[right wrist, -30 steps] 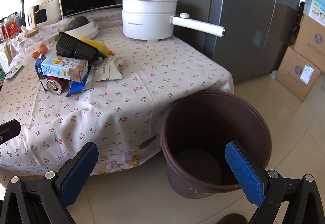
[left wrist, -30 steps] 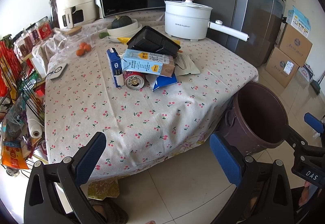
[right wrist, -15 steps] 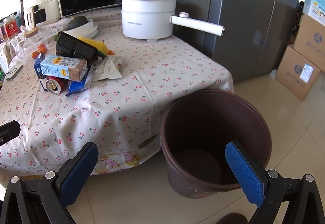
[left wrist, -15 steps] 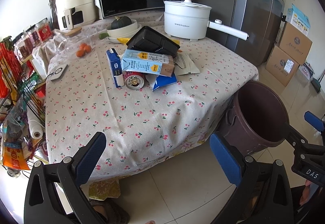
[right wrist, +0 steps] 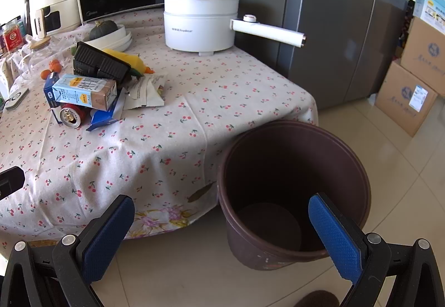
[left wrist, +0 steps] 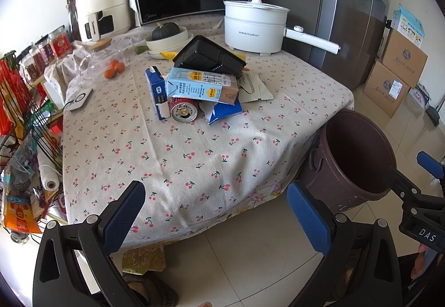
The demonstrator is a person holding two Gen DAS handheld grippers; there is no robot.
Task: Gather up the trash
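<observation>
While both tools hang open and empty short of the near edge, the table [left wrist: 194, 162], draped in a cherry-print cloth, carries all the trash in one heap toward its middle. Beside its right corner on the floor stands the brown bin [right wrist: 292, 168], apparently empty, directly ahead of the right tool [right wrist: 222, 223]. Topmost in the heap lies the black plastic tray [left wrist: 208, 59], tilted on the light-blue milk carton [left wrist: 201, 86], which lies on its side. A smaller dark-blue carton [left wrist: 158, 91] stands at the carton's left end; a pale wrapper [left wrist: 254, 86] and a blue wrapper [left wrist: 224, 111] lie at its right. Smallest, the red can [left wrist: 183, 111] lies on its side, wedged under the milk carton. Suggested order, judged from the stacking: the left tool [left wrist: 214, 207], jaws wide with nothing between them, should lift the tray first, then the milk carton across its narrow faces, leaving the can, which may roll once freed, until it is uncovered.
</observation>
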